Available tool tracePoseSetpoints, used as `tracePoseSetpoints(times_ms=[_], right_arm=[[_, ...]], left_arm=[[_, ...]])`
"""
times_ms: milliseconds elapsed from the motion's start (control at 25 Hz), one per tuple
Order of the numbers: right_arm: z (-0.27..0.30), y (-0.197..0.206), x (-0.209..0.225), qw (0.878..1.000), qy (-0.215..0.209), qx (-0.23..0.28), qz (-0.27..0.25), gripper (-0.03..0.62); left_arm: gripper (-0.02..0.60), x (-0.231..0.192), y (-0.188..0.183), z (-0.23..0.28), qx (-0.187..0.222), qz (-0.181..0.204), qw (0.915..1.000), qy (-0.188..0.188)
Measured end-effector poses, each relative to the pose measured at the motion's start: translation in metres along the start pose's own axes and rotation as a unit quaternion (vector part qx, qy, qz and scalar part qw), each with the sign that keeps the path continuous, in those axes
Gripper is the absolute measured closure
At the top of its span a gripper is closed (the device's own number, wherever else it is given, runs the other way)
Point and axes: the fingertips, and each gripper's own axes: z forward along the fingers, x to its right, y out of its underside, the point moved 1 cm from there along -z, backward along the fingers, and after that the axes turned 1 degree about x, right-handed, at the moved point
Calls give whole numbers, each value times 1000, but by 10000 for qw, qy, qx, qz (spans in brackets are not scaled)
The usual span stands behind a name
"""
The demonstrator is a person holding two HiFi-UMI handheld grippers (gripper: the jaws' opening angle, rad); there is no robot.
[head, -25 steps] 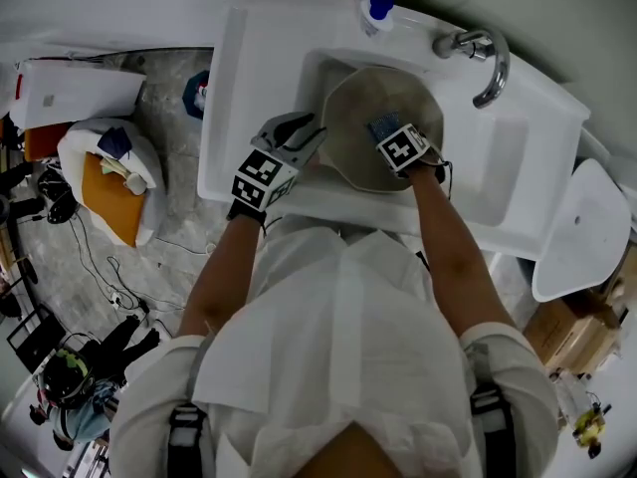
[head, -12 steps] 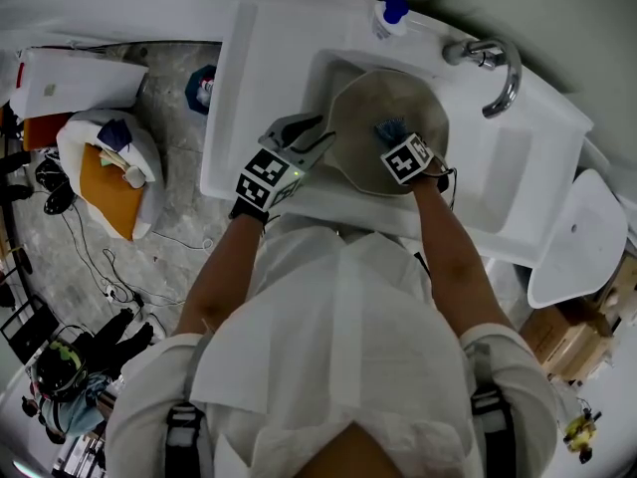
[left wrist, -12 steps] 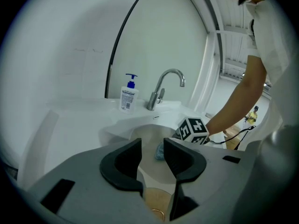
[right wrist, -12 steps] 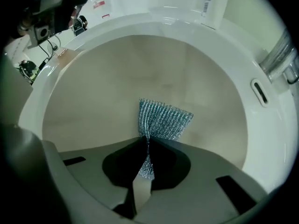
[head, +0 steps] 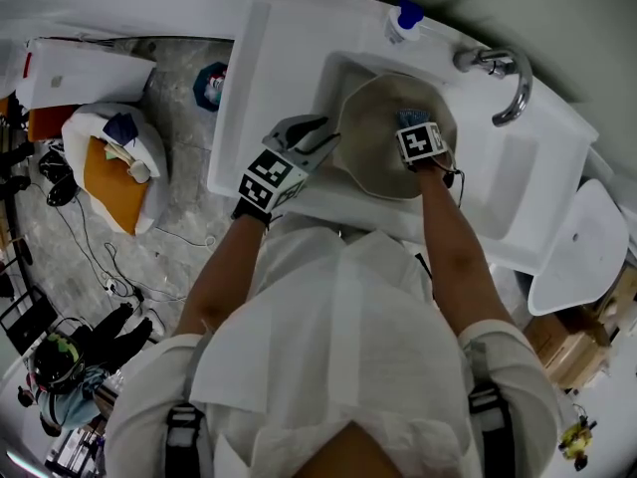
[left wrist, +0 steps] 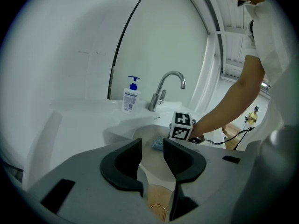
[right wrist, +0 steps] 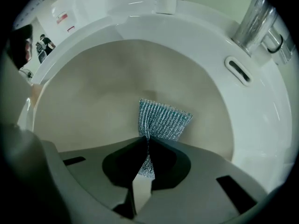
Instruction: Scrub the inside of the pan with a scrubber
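A round beige pan (head: 373, 157) sits in the white sink (head: 269, 88). My right gripper (right wrist: 145, 143) points down into the pan (right wrist: 93, 101); its jaws have just been closing and now pinch a blue-green mesh scrubber (right wrist: 161, 118), which fans out onto the pan's floor. In the head view this gripper (head: 418, 145) is over the pan's far right, with the scrubber (head: 410, 118) peeking out beyond it. My left gripper (head: 314, 137) is at the pan's left rim. Its jaws have just been opening and stand apart (left wrist: 152, 153), with the pan's tan handle (left wrist: 156, 204) between them, untouched.
A curved chrome tap (head: 503, 83) stands at the sink's back right and a pump bottle (head: 403, 18) with a blue top at its back edge. On the floor to the left lie a white and orange bag (head: 105, 172) and cables.
My right gripper has shifted a little across the pan toward the tap side and its jaws have come together on the scrubber. The left gripper stays at the pan's left rim.
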Motion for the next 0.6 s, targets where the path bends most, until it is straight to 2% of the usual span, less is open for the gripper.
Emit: tracePoseSetpoints(times_ms=[80, 320, 480, 600], right_arm=[[5, -17, -2, 9999, -59, 87, -78, 572], [4, -60, -37, 9957, -321, 161, -851, 572], [0, -66, -71, 9918, -724, 287, -1017, 572], [-4, -54, -90, 9879, -1061, 239, -1108, 572]], left_arm=[[431, 0, 1, -3, -6, -6, 10000, -7], [431, -1, 6, -10, -48, -36, 10000, -15], [431, -3, 3, -10, -3, -54, 10000, -9], [431, -1, -1, -5, 48, -36, 10000, 31]])
